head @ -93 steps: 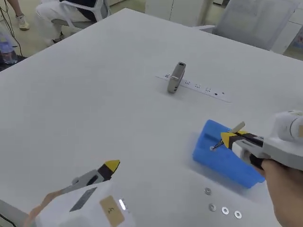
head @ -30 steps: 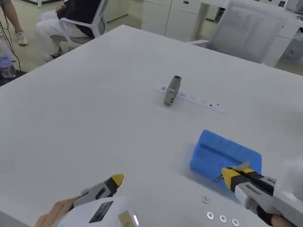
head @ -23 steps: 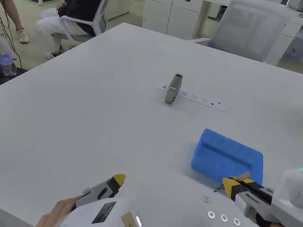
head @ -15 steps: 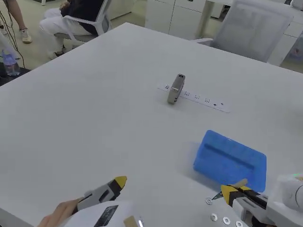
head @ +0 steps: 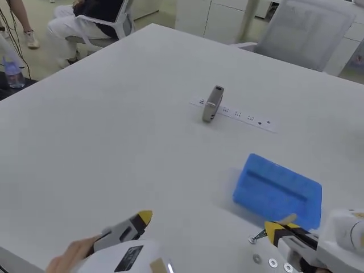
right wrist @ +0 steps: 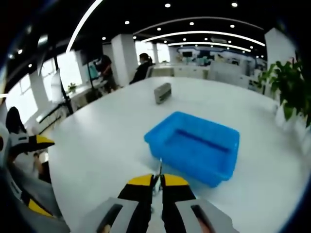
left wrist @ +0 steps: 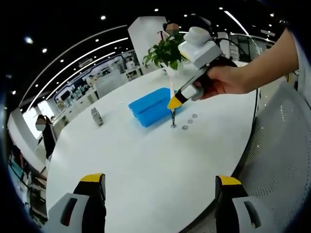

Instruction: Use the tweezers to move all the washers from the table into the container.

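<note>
I am holding my right gripper (head: 280, 226) low over the near right part of the white table (head: 114, 142), and its two yellow-tipped jaws are pressed together on the tweezers (head: 259, 235), which are sticking out ahead of them and slanting down to the left. The thin tips of the tweezers are coming down right at one washer (head: 252, 240) lying on the table just in front of the near edge of the blue container (head: 244, 190); I cannot tell whether the tips are pinching that washer or only touching it. Three more washers (head: 273, 263) are lying in a short row a little nearer to me and to the right, flat on the table, beside my right gripper. The container is sitting upright just beyond the tweezers, and I cannot make out anything inside it. My left gripper (left wrist: 160, 180) is hovering over the near left part of the table, well apart from the washers and the container, with its jaws standing wide apart and nothing between them. Farther off, toward the middle of the table, a white power strip (head: 244, 116) is lying flat, and a grey block (head: 212, 103) is standing at its left end.
</note>
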Motion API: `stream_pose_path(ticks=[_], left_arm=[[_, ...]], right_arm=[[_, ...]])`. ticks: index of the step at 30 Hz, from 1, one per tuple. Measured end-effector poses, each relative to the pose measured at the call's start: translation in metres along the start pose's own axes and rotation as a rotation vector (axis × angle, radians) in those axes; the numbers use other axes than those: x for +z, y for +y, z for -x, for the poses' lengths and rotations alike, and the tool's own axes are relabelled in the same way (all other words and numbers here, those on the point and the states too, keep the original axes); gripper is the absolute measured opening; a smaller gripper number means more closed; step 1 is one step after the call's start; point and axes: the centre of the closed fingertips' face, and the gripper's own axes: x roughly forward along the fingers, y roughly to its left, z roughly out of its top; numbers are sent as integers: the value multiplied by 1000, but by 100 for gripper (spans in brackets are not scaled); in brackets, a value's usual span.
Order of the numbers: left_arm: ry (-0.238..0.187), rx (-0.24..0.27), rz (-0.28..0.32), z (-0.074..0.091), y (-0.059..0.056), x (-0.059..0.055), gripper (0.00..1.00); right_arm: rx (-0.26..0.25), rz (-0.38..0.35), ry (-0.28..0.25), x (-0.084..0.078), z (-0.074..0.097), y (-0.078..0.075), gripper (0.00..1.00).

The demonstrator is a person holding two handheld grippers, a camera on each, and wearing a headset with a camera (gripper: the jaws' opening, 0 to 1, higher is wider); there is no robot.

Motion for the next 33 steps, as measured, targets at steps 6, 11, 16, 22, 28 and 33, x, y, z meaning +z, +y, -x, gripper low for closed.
stream_pose_path(ticks=[6,11,16,22,28,33], left_arm=[[-1,4,-5,0,0,1,96],[-5,10,-7,1,1,2,95],[-4,17,-7,1,3,2,95],[-1,18,-9,1,3,2,95],[4,15,-11,1,2,1,95],[16,9,-15,0,1,-1,95]], right_arm=[[-7,55,-1,-3,1,6,2],[18,123,47,1,-2,9,1],[53,112,51,17,0,13,1],[83,87,-3,50,16,19,1],[86,87,-75,83,29,19,1],[75,102,-116,102,36,18,1]])
